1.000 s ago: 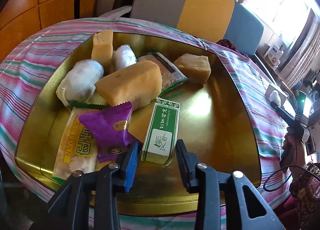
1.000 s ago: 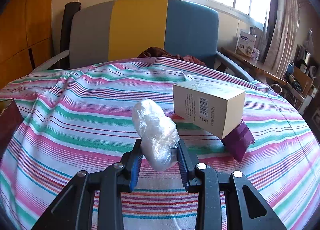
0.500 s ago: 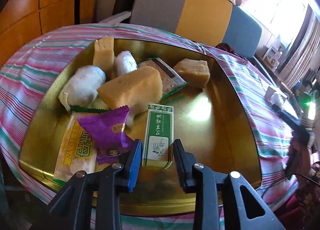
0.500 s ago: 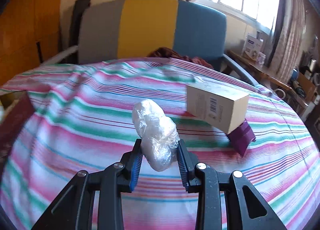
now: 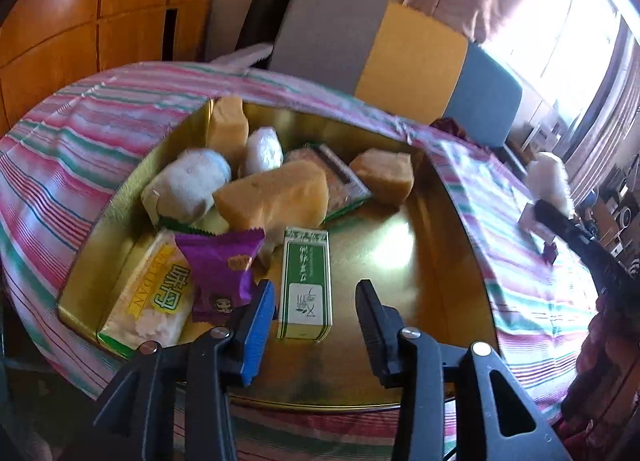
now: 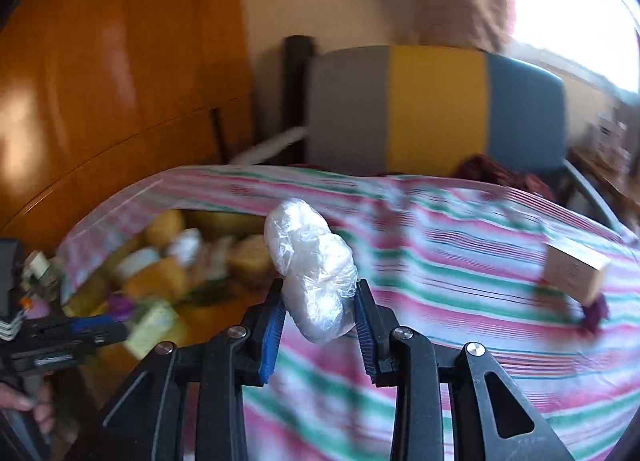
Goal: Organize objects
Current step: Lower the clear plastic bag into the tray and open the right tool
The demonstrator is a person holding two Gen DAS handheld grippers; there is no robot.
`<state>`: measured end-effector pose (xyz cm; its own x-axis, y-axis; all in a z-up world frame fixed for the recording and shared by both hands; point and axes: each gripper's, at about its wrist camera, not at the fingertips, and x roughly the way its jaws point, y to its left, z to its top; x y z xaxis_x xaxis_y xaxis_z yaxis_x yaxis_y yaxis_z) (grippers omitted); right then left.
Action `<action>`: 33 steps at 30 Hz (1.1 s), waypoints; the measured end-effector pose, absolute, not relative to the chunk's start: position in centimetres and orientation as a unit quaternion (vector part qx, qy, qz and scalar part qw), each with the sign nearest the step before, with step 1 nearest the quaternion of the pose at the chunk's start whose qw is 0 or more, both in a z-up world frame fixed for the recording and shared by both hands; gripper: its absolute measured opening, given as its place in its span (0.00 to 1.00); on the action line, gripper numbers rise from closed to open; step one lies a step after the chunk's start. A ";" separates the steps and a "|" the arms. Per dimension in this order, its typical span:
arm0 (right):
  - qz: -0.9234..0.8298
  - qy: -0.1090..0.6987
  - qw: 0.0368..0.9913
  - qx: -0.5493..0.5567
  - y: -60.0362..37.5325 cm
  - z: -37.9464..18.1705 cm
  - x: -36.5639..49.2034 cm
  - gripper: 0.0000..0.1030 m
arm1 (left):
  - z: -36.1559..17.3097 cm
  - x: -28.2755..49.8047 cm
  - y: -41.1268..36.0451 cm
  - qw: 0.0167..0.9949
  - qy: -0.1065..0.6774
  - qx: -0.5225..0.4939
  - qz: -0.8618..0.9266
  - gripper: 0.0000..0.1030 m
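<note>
Over the striped tablecloth [image 5: 72,165] sits the big gold tin [image 5: 424,261], and the left wrist view lays its whole load out sharply: yellow cake blocks at the back, two white wrapped rolls [image 5: 192,185], a purple packet [image 5: 222,265] lying on a yellow-labelled packet [image 5: 152,297], and a green-and-white box [image 5: 306,281] flat on the tin floor, nearest the camera. The right wrist view gives that same tin [image 6: 224,221] only as a blur at lower left, but it alone shows the tan carton [image 6: 576,273] on the cloth at far right, with a scrap of purple under its corner.

The left gripper [image 5: 316,325] hovers over the near end of the green-and-white box, jaws apart with clear gaps on both sides of it, nothing gripped. They have just been opening: half a second ago they stood closer about the box, and now they stand clear, the box lying where it was.

The right gripper [image 6: 320,325] is clamped firmly on the plastic-wrapped white bundle [image 6: 312,273], which sticks up between the pads above the cloth. From the left camera the same bundle [image 5: 548,185] shows small at the right edge, on the tip of the dark gripper [image 5: 560,217].

Big change on that side: a second ago the right camera faced the carton across open cloth with no snacks in sight; now it has swung round, the tin is in frame, and the carton has slid off to the right.

At the lower left of the right view, a person's fingers [image 6: 24,401] wrap the other gripper's handle.
</note>
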<state>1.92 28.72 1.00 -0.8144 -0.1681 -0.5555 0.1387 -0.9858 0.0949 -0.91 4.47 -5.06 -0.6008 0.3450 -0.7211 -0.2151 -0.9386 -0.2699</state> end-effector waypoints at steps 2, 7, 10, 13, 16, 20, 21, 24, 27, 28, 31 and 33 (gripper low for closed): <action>-0.947 -0.031 0.101 0.303 26.8 0.7 1.8 0.33 | -4.5 -0.4 4.1 0.152 -0.084 -0.401 0.899 0.41; -0.933 -0.015 0.133 0.335 22.3 -0.5 0.5 0.33 | -4.0 -0.4 2.9 0.126 -0.098 -0.389 0.907 0.42; -0.925 -0.002 0.141 0.354 20.5 -1.3 -0.4 0.33 | -4.0 -0.5 2.2 0.120 -0.112 -0.388 0.907 0.42; -0.916 0.006 0.141 0.375 19.8 -2.4 -1.5 0.33 | -4.2 -0.5 1.7 0.112 -0.121 -0.388 0.907 0.42; -0.908 0.002 0.141 0.394 19.4 -3.3 -2.8 0.33 | -4.3 -0.4 1.2 0.111 -0.133 -0.385 0.907 0.42; -0.902 -0.002 0.138 0.409 18.9 -4.2 -3.9 0.35 | -4.4 -0.4 1.0 0.110 -0.139 -0.385 0.906 0.42; -0.901 -0.002 0.135 0.412 18.8 -4.3 -3.9 0.35 | -4.5 -0.4 1.0 0.110 -0.138 -0.387 0.905 0.42; -0.898 -0.003 0.134 0.419 18.4 -4.5 -4.2 0.38 | -4.5 -0.3 1.0 0.108 -0.139 -0.387 0.905 0.42; -0.900 -0.006 0.135 0.415 18.4 -4.3 -3.9 0.42 | -4.5 -0.3 0.9 0.104 -0.143 -0.388 0.905 0.42; -0.901 -0.005 0.133 0.413 18.5 -4.2 -3.7 0.42 | -4.5 -0.3 0.8 0.103 -0.145 -0.387 0.905 0.42; -0.903 -0.003 0.132 0.408 18.8 -3.8 -3.1 0.43 | -4.6 -0.3 0.7 0.099 -0.148 -0.389 0.904 0.42; -0.904 -0.009 0.131 0.406 19.2 -3.6 -2.7 0.45 | -4.7 -0.3 0.8 0.099 -0.148 -0.392 0.903 0.42</action>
<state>-2.72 19.16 -3.62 -0.6362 -0.2438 -0.7320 0.2290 -0.9657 0.1226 -0.30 0.75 -4.71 -0.6739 0.2943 -0.6777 -0.0628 -0.9368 -0.3443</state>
